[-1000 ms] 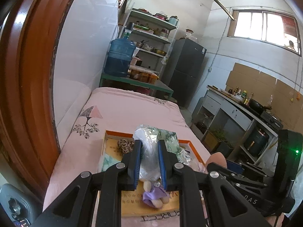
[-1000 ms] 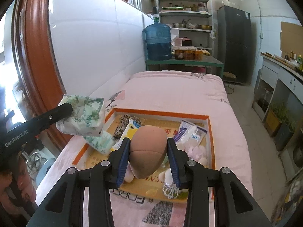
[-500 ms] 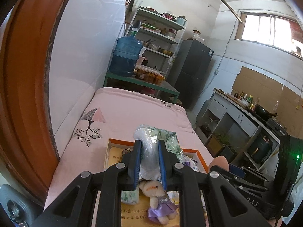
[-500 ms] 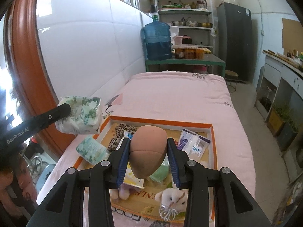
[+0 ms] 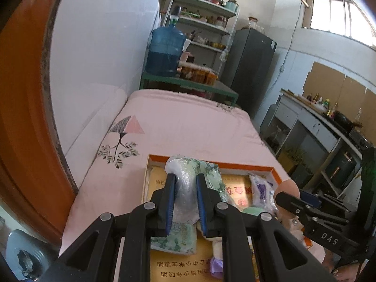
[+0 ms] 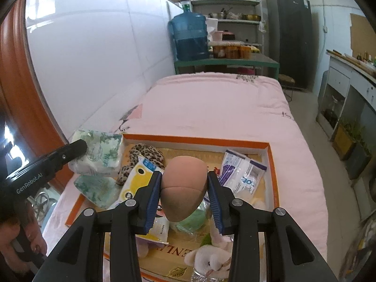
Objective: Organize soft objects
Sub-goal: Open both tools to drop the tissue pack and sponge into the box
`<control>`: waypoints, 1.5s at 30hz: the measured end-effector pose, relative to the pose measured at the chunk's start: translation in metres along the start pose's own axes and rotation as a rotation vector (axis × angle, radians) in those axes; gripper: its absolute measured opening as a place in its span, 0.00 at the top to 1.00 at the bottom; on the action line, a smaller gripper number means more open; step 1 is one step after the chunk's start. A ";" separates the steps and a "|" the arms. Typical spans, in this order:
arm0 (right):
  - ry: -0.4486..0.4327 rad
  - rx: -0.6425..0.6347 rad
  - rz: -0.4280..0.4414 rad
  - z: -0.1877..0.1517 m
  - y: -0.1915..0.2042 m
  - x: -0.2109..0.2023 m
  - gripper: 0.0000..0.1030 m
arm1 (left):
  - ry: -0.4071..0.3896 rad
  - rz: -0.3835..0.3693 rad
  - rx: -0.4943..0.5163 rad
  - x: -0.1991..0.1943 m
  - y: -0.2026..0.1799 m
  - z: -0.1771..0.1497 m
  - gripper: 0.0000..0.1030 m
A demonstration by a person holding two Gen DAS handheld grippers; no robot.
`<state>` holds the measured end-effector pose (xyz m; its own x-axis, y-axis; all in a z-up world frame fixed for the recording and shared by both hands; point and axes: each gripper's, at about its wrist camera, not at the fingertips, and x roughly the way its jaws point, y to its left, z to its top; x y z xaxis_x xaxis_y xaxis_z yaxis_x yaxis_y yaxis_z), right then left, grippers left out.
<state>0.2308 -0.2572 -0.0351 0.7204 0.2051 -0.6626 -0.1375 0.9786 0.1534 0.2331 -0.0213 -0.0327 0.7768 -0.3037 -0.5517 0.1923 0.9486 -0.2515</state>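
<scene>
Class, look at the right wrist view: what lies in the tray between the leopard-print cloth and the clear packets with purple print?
The tan egg-shaped sponge, held above the tray by the right gripper, fills that stretch in the right wrist view.

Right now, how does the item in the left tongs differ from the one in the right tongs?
The tissue pack in the left tongs is plastic-wrapped, white with green print; the sponge in the right tongs is bare, plain tan.
The tissue pack looks crumpled and blocky; the sponge is a smooth egg shape.
Both are pinched between blue pads over the orange-rimmed tray.
</scene>
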 end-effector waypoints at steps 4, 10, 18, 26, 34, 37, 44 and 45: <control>0.015 0.004 -0.001 -0.004 -0.001 0.008 0.61 | 0.035 0.010 0.018 0.013 -0.003 -0.003 0.83; 0.034 0.008 0.000 -0.005 -0.004 0.020 0.61 | 0.070 0.010 0.035 0.025 -0.006 -0.011 0.83; 0.051 0.000 0.001 -0.011 -0.002 0.031 0.61 | 0.081 0.009 0.048 0.035 -0.008 -0.016 0.82; 0.054 0.004 0.001 -0.014 -0.003 0.034 0.60 | 0.095 0.010 0.044 0.038 -0.004 -0.020 0.81; 0.068 0.007 0.006 -0.017 -0.004 0.036 0.51 | 0.112 0.017 0.018 0.040 0.003 -0.020 0.64; 0.064 0.009 0.008 -0.018 -0.006 0.034 0.51 | 0.112 0.017 0.027 0.039 0.001 -0.022 0.54; 0.053 0.016 0.008 -0.018 -0.007 0.030 0.48 | 0.079 0.016 0.037 0.030 -0.004 -0.022 0.53; 0.048 0.017 0.010 -0.018 -0.007 0.029 0.45 | 0.073 0.015 0.036 0.028 -0.004 -0.021 0.53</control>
<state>0.2403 -0.2579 -0.0686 0.6857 0.2160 -0.6950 -0.1324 0.9760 0.1728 0.2413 -0.0358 -0.0638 0.7341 -0.2938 -0.6121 0.2033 0.9553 -0.2147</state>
